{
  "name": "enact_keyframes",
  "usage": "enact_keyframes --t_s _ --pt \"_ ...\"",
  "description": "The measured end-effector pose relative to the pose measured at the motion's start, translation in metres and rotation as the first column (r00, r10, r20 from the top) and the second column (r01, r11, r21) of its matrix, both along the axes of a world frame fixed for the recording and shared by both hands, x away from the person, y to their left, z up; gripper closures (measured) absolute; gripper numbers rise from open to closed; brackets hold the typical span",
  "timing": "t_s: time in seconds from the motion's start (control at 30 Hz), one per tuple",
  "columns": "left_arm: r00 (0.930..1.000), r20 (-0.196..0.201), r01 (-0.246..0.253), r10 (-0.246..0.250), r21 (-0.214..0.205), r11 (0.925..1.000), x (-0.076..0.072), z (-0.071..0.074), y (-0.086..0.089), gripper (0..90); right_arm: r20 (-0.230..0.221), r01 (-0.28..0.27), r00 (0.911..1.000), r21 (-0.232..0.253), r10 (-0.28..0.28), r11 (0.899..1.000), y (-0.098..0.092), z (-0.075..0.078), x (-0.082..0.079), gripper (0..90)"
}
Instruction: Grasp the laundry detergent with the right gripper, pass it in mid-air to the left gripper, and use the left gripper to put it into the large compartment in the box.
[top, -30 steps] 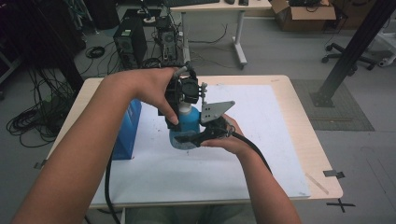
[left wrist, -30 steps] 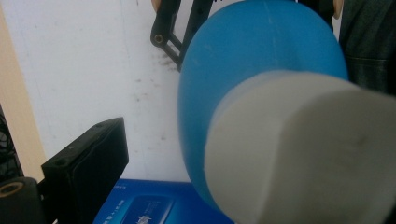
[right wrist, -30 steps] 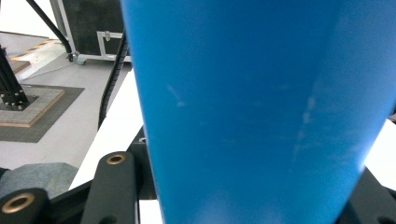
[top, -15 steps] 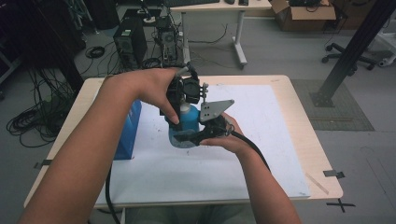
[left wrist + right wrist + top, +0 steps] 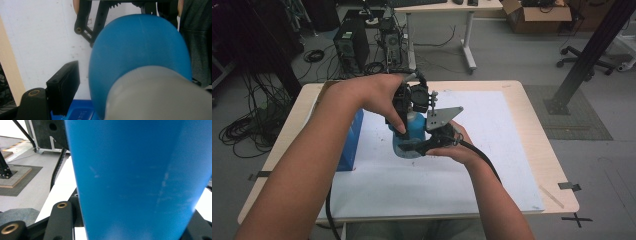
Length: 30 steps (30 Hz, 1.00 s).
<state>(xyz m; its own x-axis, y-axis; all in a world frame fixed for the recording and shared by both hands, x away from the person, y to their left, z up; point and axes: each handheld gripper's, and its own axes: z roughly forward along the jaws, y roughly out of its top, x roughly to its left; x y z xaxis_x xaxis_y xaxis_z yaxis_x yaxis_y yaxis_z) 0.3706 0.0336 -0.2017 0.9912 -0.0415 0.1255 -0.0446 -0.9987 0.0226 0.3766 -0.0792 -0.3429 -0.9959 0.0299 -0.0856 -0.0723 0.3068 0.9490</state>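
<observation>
- Blue bottle [image 5: 414, 131] with a grey cap [image 5: 160, 97] is held up over the middle of the table [image 5: 532, 115], above the white sheet [image 5: 492, 150].
- Right gripper [image 5: 432, 142] has its jaws shut tight on the bottle's body. In the right gripper view the blue side [image 5: 135, 180] sits right between them.
- Left gripper [image 5: 414, 100] is up at the top end. Its jaws have just been closing, with the cap between them. I cannot tell if they press on the cap yet; one black jaw stands a bit apart from it in the left gripper view.
- Looks like plastic: smooth, so maybe slippery, and I think light. The body may squash a little if squeezed hard.
- Best place to hold is the wide body, gripped firm but not too hard. The cap is small and round, so the jaws should sit straight on its sides, or they could slide off when it is turned.
- A blue box [image 5: 352, 142] sits on the table near the left arm.
</observation>
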Motion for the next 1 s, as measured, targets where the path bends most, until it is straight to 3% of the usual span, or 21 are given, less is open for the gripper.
enact_keyframes --t_s 0.57,1.0 --pt "0.9995 -0.03 0.012 -0.012 0.013 0.9998 -0.0027 0.0021 -0.0051 36.8 0.0 0.008 1.0 0.001 -0.008 1.0 -0.0009 0.0006 0.0006 45.7" --pt "0.9987 -0.046 -0.019 0.021 0.054 0.9983 -0.0034 0.0057 -0.0075 38.0 -0.002 0.003 1.0 0.008 -0.003 1.0 0.0012 0.0022 -0.0011 44.8"
